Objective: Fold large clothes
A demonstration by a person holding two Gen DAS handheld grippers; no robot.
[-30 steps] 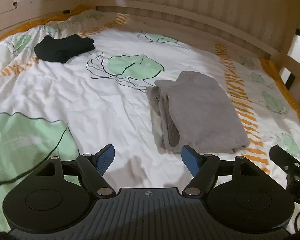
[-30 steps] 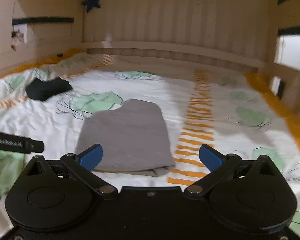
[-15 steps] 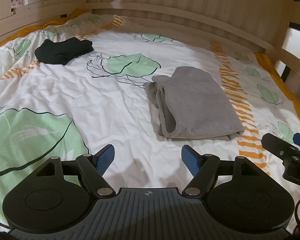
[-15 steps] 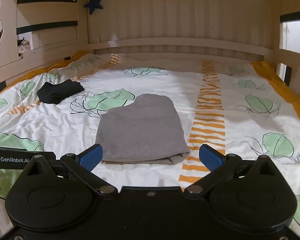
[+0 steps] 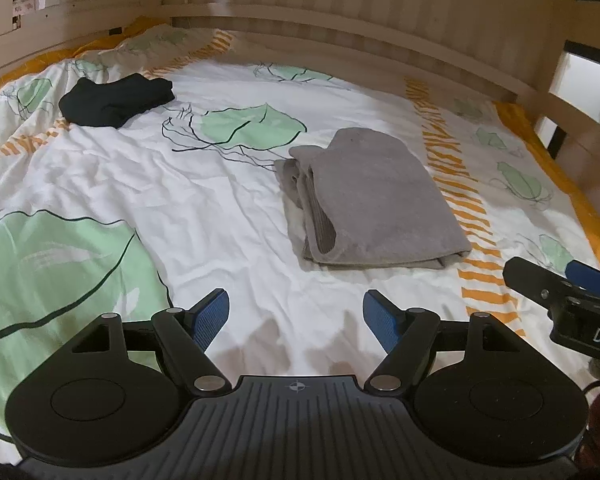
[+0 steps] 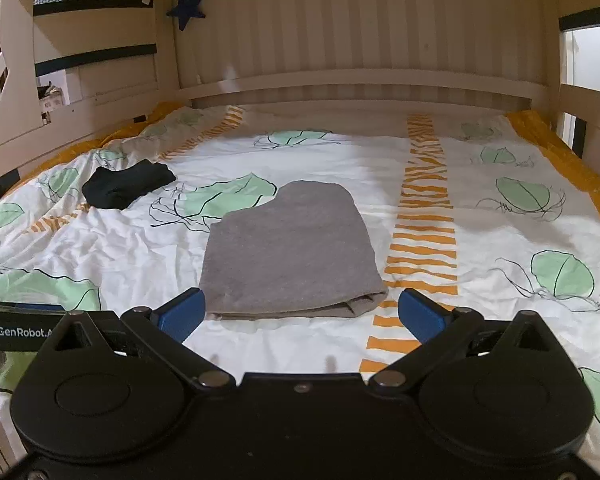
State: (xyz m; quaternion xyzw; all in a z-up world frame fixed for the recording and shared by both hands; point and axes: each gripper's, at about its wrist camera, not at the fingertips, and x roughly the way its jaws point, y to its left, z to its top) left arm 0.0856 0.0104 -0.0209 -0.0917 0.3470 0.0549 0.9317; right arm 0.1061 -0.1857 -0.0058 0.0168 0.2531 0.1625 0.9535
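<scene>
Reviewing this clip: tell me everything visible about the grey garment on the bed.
The grey garment is a soft, slightly fuzzy knit, folded into a compact, roughly rectangular stack lying flat on the leaf-print bedsheet. Its far edge is rounded with a notch on the left. Layered edges show at the near end, and from the left wrist view bunched folds run along its left side. It lies beside an orange striped band of the sheet's print. Only the sheet touches it; both grippers sit short of it, jaws apart and empty.

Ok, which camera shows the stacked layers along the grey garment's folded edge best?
Left wrist: the grey garment lies at an angle, exposing the stacked layers down its left side. Right wrist sees the garment head-on, mostly its flat top and thin front edge.
</scene>
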